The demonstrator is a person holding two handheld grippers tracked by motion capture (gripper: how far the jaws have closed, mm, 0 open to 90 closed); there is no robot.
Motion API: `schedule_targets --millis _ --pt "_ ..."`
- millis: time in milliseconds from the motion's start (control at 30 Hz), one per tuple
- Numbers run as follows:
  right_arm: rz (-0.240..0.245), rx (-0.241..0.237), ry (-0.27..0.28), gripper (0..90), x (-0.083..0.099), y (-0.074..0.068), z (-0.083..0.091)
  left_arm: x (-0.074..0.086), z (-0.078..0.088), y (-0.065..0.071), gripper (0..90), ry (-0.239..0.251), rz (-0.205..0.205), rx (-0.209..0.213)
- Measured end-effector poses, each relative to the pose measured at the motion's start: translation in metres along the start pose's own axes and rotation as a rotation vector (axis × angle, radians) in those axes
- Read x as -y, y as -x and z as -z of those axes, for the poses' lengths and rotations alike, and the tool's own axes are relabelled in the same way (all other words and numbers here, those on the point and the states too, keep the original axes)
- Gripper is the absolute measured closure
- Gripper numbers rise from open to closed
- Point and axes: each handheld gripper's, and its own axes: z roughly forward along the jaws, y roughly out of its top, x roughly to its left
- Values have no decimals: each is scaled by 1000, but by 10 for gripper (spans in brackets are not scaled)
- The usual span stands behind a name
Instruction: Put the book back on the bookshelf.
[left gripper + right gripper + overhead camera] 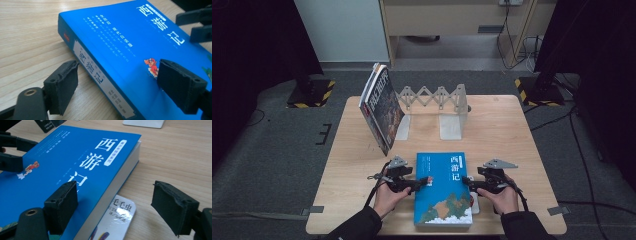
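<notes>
A thick blue book (443, 187) with white Chinese title characters lies flat at the table's near edge. My left gripper (427, 181) reaches its left side and my right gripper (465, 182) its right side. In the left gripper view the left gripper (117, 72) is open across the spine edge of the blue book (112, 42), with one pad (62, 87) down by the table and the other over the cover. In the right gripper view the right gripper (113, 188) is open astride the page edge of the blue book (75, 157). Neither gripper's pads press on the book.
A thin white booklet (120, 216) pokes out from under the blue book's right side. A dark magazine (381, 107) leans tilted against a grey folding book stand (437, 100) at the back of the wooden table (512, 140). Black stands flank the table.
</notes>
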Motion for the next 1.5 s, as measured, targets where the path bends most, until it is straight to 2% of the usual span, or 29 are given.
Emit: schedule_targets --millis 467,500,533,600,900,1033,1167,1267,1433,1500 --pt "-32 -71 -24 220 2 -11 -11 8 -10 -7 99 38 84 70" --pt "-34 -72 -23 220 2 -12 -12 9 -11 -8 95 44 93 79" --pt "-39 -73 -23 221 2 -12 -12 12 -14 -11 93 54 119 104" --pt "-41 -79 -25 221 2 -12 -13 13 -16 -12 91 51 158 125" --pt "-73 -99 -30 233 1 -12 -16 12 -17 -13 85 50 157 135" --pt "-72 -104 -26 239 2 -12 -18 12 -17 -14 87 55 165 132" --pt "-95 -115 -27 248 2 -14 -19 12 -17 -12 85 59 168 123" --pt "-98 -118 -31 252 2 -14 -20 12 -19 -12 48 68 182 138" --pt "-103 -118 -30 251 2 -13 -20 12 -20 -12 0 68 182 162" --pt "-106 -119 -32 251 2 -13 -20 11 -21 -11 0 70 183 154"
